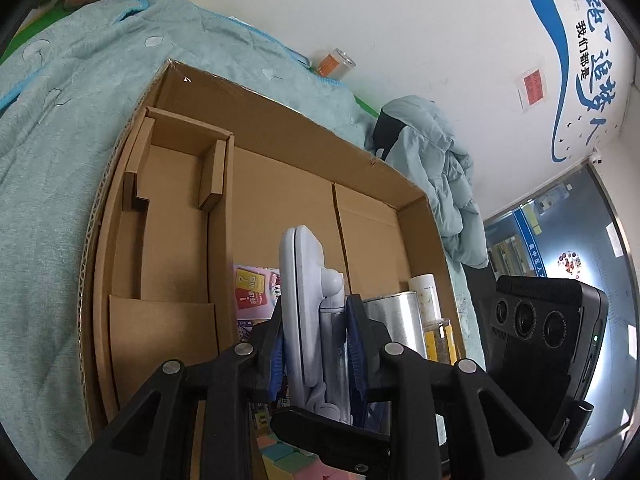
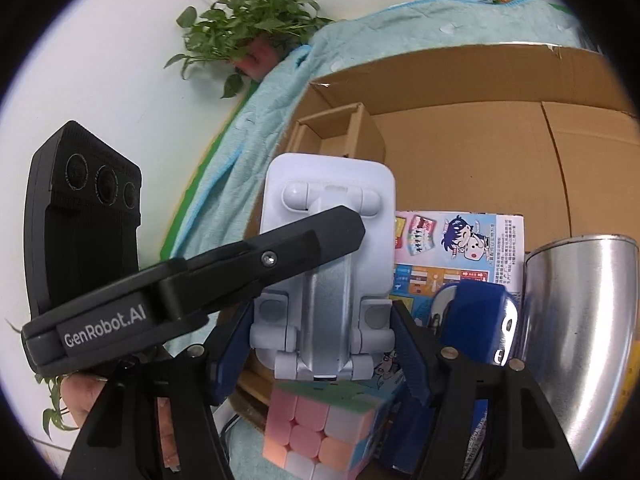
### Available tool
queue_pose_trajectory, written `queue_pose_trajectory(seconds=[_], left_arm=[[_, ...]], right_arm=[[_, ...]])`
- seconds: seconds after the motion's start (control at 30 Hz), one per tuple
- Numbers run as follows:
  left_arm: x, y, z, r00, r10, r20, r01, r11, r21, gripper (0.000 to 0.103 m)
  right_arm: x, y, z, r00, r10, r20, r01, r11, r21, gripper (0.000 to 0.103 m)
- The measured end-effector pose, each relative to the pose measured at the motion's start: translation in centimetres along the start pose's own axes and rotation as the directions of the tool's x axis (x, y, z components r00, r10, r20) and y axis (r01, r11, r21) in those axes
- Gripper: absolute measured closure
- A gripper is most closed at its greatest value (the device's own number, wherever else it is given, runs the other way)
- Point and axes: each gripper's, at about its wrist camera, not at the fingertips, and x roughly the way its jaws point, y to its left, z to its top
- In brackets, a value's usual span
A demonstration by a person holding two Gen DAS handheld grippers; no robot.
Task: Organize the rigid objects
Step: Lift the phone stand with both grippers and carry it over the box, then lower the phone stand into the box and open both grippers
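Holding the white phone stand (image 1: 308, 300) clamped in the left tool (image 1: 316, 344), I read it upright at centre frame, over the cardboard box (image 1: 280, 152). In the right wrist view the right tool (image 2: 320, 344) straddles the stand's hinged base, blue pads beside it; I cannot tell whether they press on it. I judge the stand light, stiff and smooth, its hinges liable to fold, so a hold across the metal stem looks safest. A pastel cube (image 2: 320, 428) sits below it.
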Motion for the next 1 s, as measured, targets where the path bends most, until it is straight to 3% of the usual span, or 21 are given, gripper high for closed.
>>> queue_pose_trajectory(seconds=[0.13, 0.23, 0.43, 0.63, 0.67, 0.77, 0.93, 0.97, 1.0], left_arm=[[0.1, 0.0, -0.4, 0.998, 0.057, -0.01, -0.056, 0.998, 0.023, 0.073], [0.2, 0.1, -0.6, 0.995, 0.103, -0.005, -0.103, 0.994, 0.022, 0.061], [-0.3, 0.3, -1.2, 0.991, 0.133, 0.021, -0.134, 0.99, 0.039, 0.06], [-1.5, -0.6, -1.5, 0.982, 0.155, 0.109, -0.166, 0.981, 0.103, 0.06], [-1.6, -0.8, -1.6, 0.981, 0.154, 0.114, -0.167, 0.979, 0.114, 0.061], [-1.1, -1.3, -1.4, 0.983, 0.159, 0.095, -0.171, 0.976, 0.135, 0.084], [-1.3, -2.2, -2.2, 0.968, 0.213, 0.131, -0.234, 0.957, 0.174, 0.086], [-2.0, -2.6, -2.8, 0.957, 0.239, 0.161, -0.268, 0.946, 0.184, 0.079], [-2.7, -3.1, -3.3, 0.944, 0.27, 0.192, -0.307, 0.93, 0.202, 0.061]], right_arm=[[-0.1, 0.7, -0.5, 0.999, -0.035, 0.01, 0.035, 0.999, -0.019, 0.037], [-0.2, 0.9, -0.7, 0.998, -0.061, 0.016, 0.061, 0.998, -0.02, 0.037], [-0.4, 1.4, -1.5, 0.995, -0.095, 0.021, 0.095, 0.995, -0.023, 0.037], [-0.9, 1.7, -2.1, 0.992, -0.117, 0.051, 0.119, 0.992, -0.035, 0.035], [-1.1, 1.8, -2.2, 0.99, -0.125, 0.059, 0.127, 0.991, -0.042, 0.031], [-2.0, 2.0, -2.5, 0.981, -0.164, 0.105, 0.171, 0.983, -0.063, 0.027], [-4.1, 1.5, -3.8, 0.969, -0.18, 0.169, 0.196, 0.977, -0.085, 0.027], [-4.6, 1.4, -4.3, 0.966, -0.184, 0.184, 0.204, 0.975, -0.093, 0.026], [-5.2, 1.4, -5.0, 0.962, -0.182, 0.203, 0.208, 0.972, -0.113, 0.022]])
